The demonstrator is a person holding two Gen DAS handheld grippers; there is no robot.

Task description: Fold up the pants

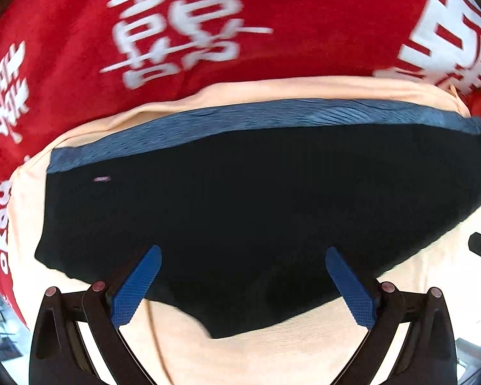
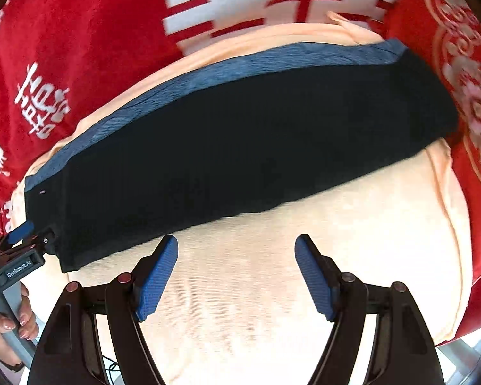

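The black pants (image 1: 240, 211) with a blue-grey waistband (image 1: 256, 118) lie flat on a peach cloth (image 1: 272, 353). My left gripper (image 1: 243, 256) is open, its blue fingers spread just above the pants' near edge. In the right wrist view the pants (image 2: 240, 147) run as a long band, waistband (image 2: 208, 70) on the far side. My right gripper (image 2: 236, 243) is open and empty over the peach cloth (image 2: 272, 272), just short of the pants' near edge. The left gripper (image 2: 25, 240) shows at the pants' left end.
A red cloth with white characters (image 1: 176, 32) covers the surface behind and around the peach cloth. A red patterned cushion or fabric (image 2: 465, 80) lies at the right. A hand (image 2: 6, 324) holds the left gripper's handle.
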